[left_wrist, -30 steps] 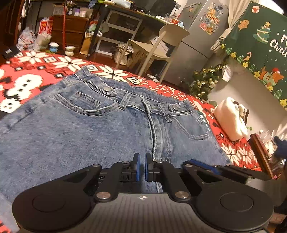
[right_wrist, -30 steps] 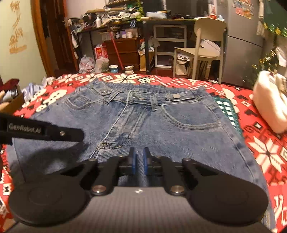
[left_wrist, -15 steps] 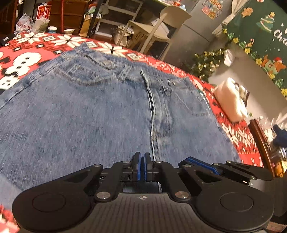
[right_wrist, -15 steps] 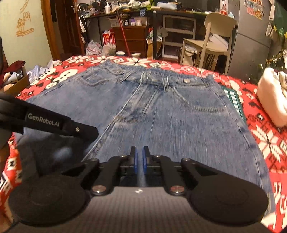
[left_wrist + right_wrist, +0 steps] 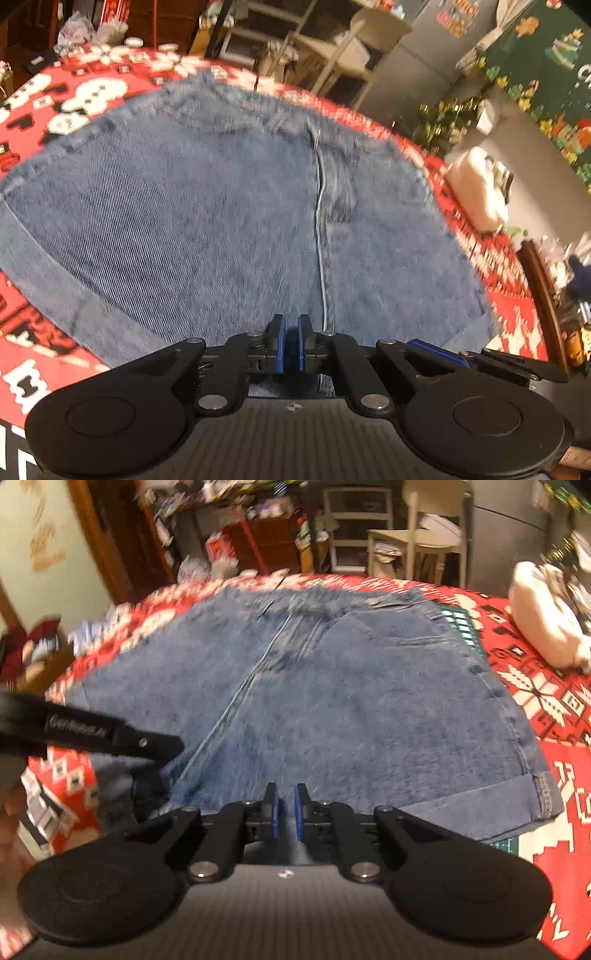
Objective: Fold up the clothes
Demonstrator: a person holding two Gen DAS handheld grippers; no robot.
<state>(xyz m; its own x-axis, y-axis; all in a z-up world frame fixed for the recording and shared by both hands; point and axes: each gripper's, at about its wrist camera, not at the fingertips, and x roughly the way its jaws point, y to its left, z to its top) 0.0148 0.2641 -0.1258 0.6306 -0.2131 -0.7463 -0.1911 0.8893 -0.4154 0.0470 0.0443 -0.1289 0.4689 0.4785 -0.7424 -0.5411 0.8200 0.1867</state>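
Progress: blue denim jeans (image 5: 207,221) lay doubled on red patterned bench cloth (image 5: 546,716) | left hand-held gripper (image 5: 290,341) and right hand-held gripper (image 5: 285,814) pinched together near hem, grip unclear | further folds remained, I judged.

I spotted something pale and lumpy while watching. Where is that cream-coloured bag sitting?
The cream bag lies on the red patterned blanket, at the right of both views, off the right edge of the jeans.

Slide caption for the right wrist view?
Right gripper, nearly shut, grips denim shorts on a red patterned cloth.
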